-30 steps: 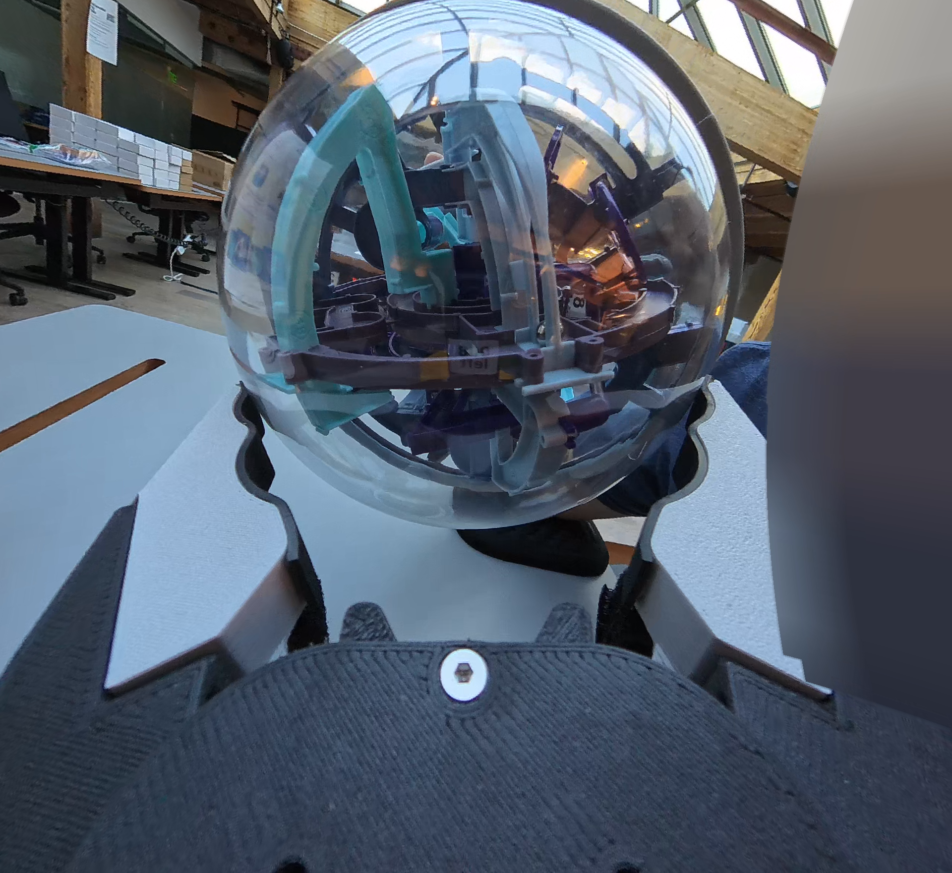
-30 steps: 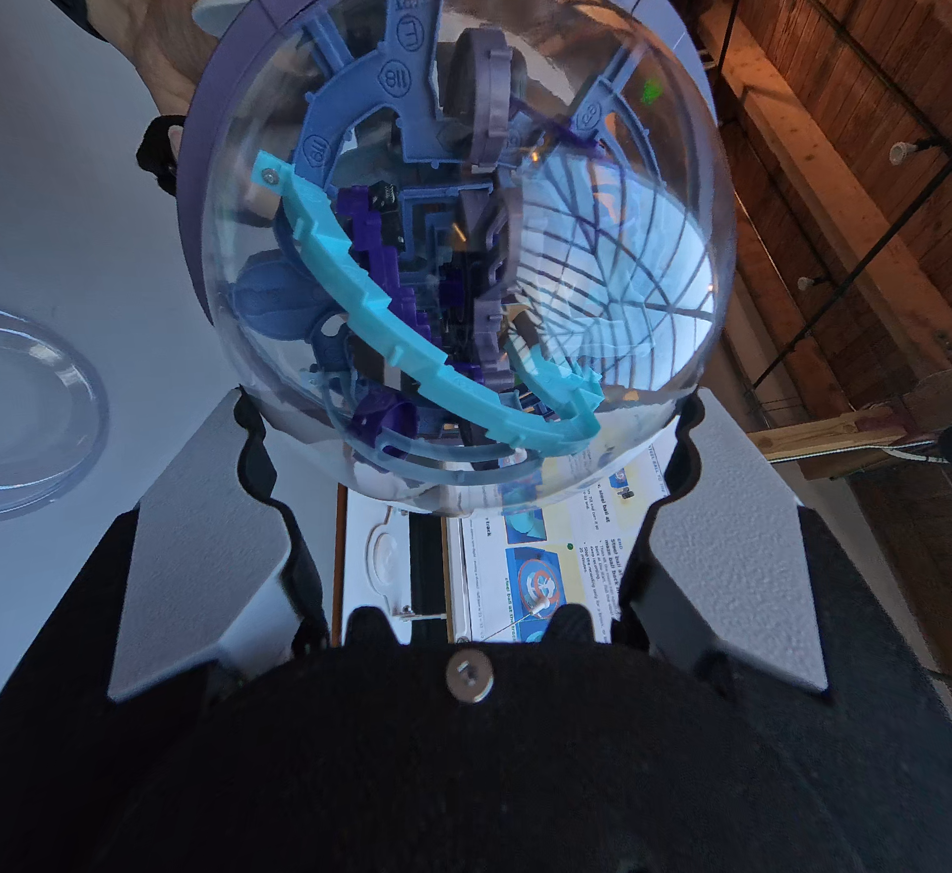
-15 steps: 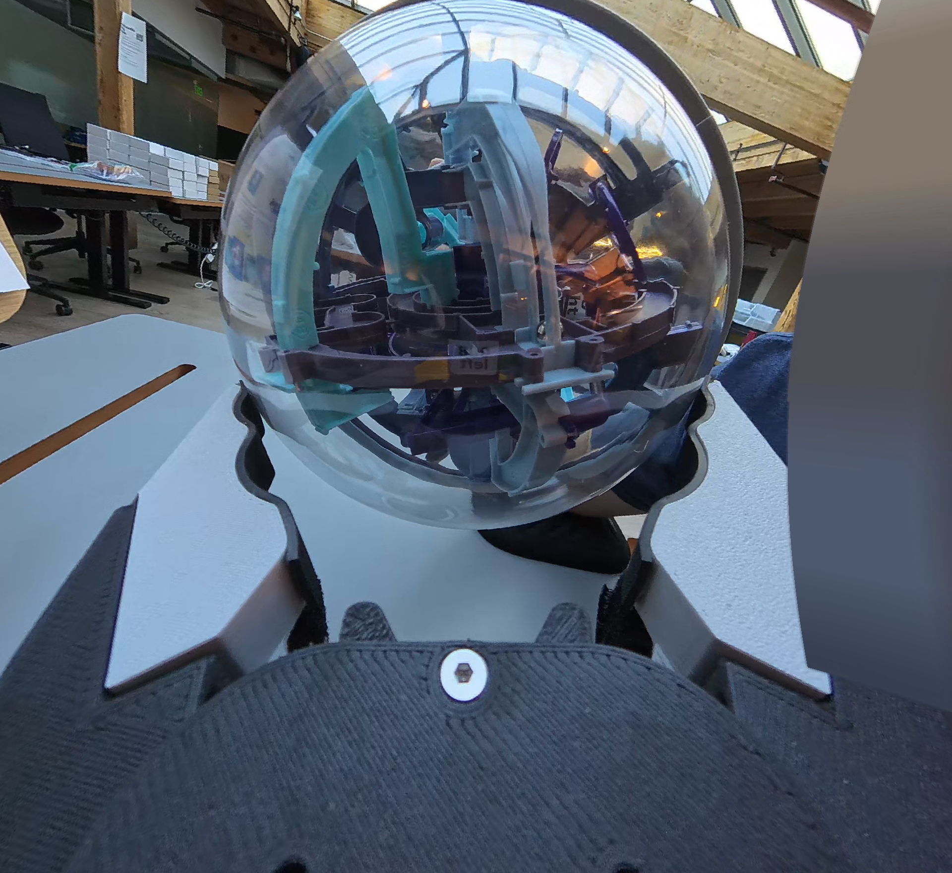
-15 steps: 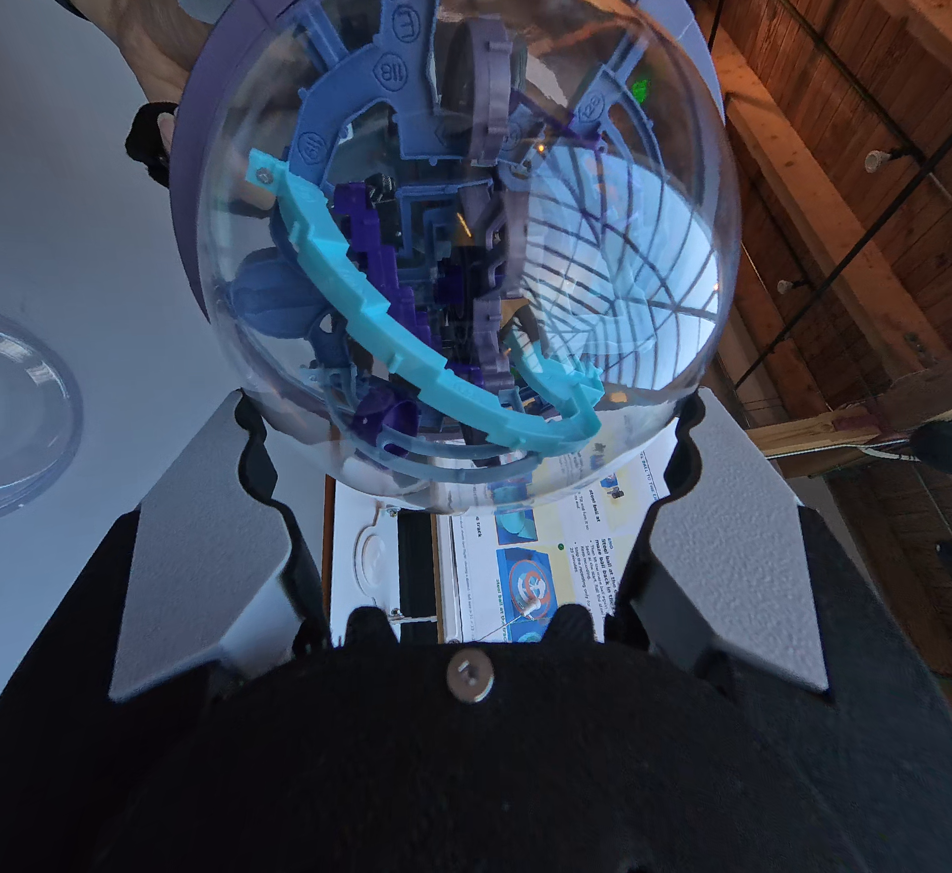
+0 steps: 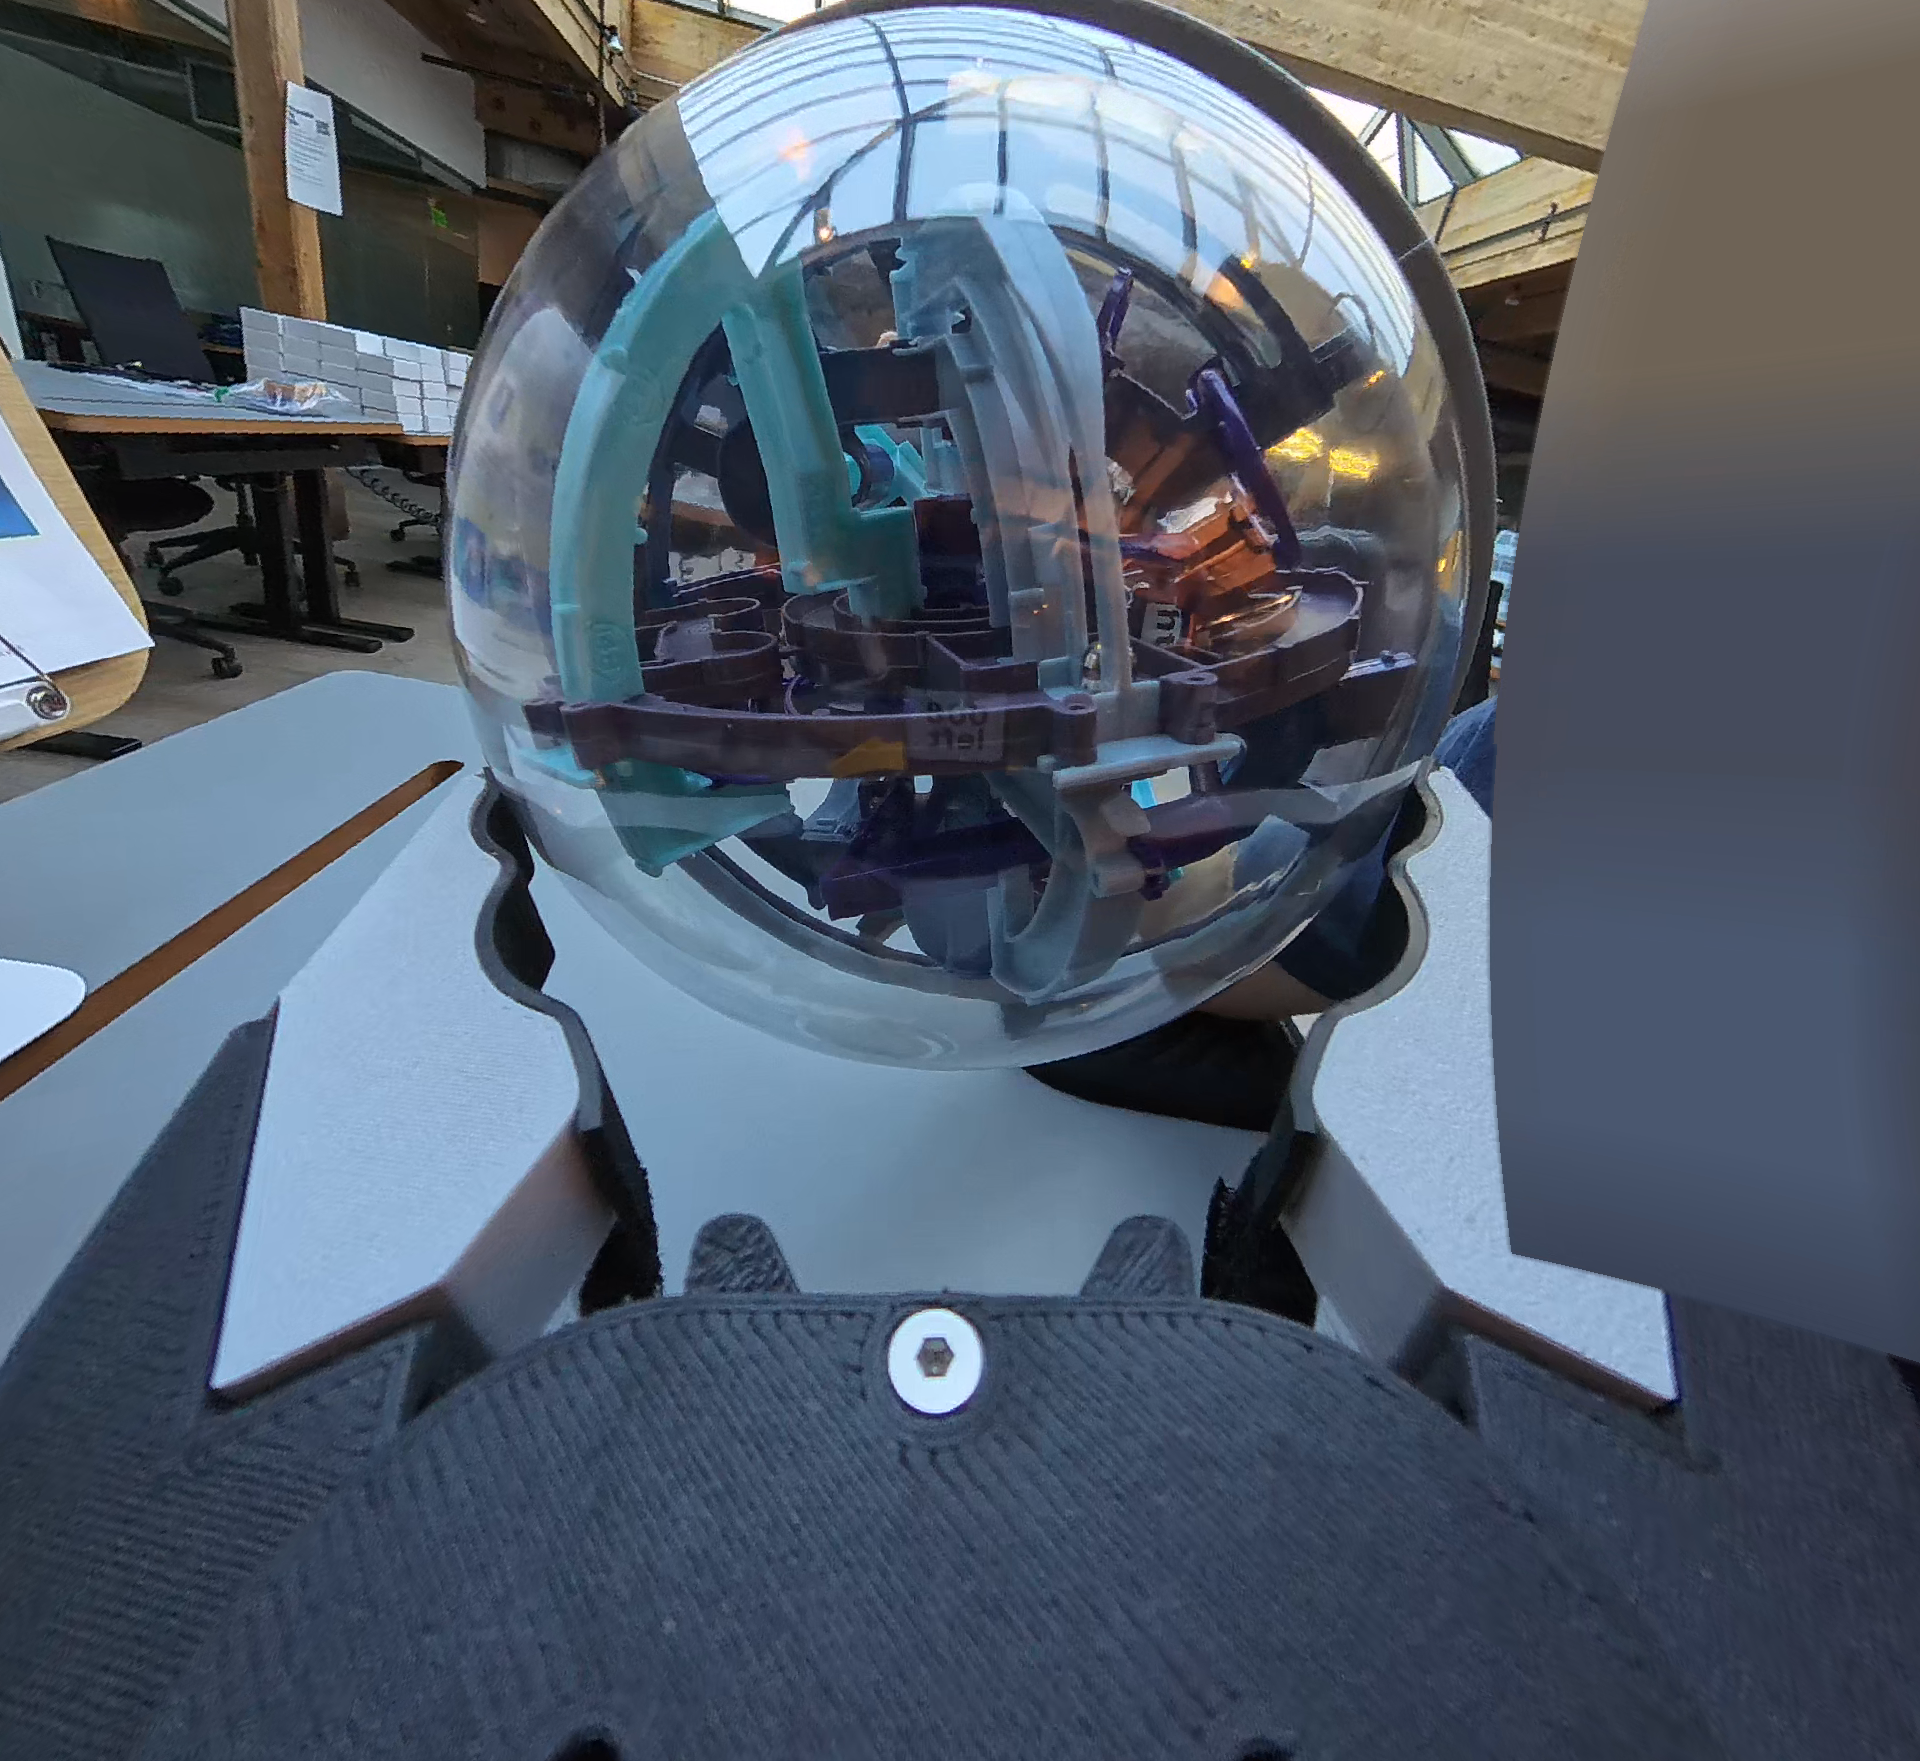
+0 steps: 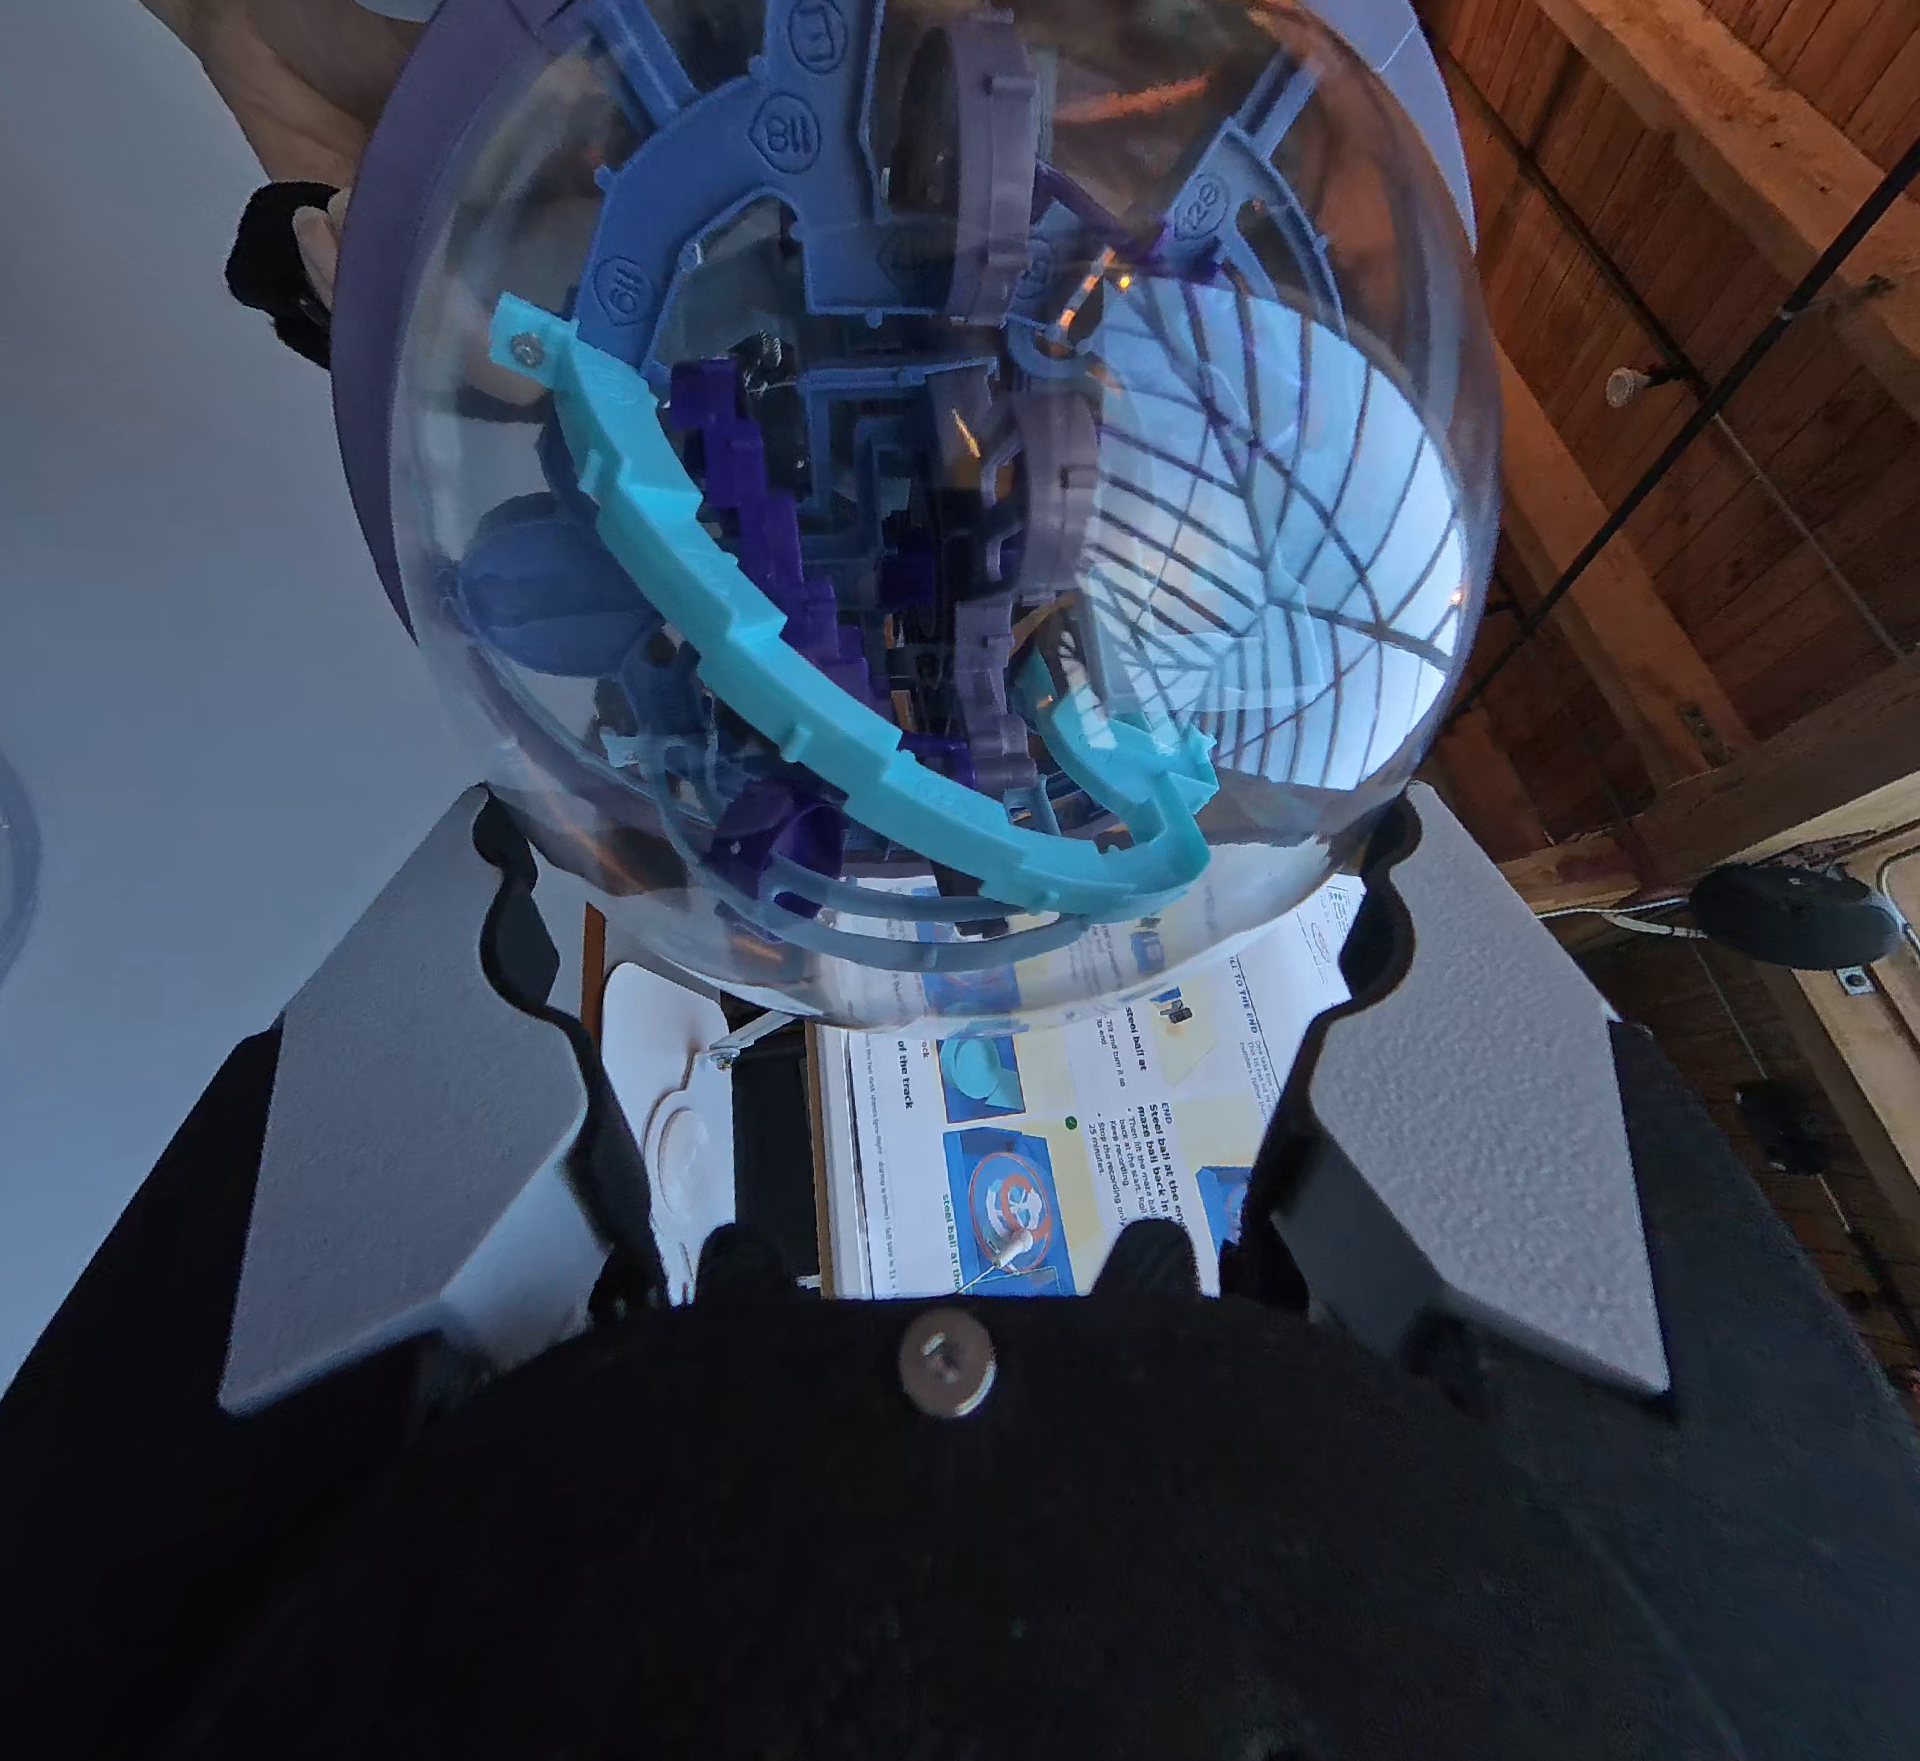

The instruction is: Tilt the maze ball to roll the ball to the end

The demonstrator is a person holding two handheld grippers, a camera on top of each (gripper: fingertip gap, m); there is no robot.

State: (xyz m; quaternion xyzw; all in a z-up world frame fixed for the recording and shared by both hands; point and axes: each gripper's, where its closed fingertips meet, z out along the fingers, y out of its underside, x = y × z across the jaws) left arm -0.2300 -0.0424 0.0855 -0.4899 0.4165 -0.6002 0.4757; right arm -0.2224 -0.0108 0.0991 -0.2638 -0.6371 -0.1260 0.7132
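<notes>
Both tongs, left and right, pinch the clear maze ball from opposite sides above the table.

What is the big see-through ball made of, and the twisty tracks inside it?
The maze ball's shell looks like clear, glossy hard plastic: you see through it, and it mirrors the skylight. The tracks inside look like moulded matte plastic in teal, purple and grey, with crisp notched edges. Both are guesses from looks alone.

Black ribbed bodies, grey fingers, silver screws
</notes>
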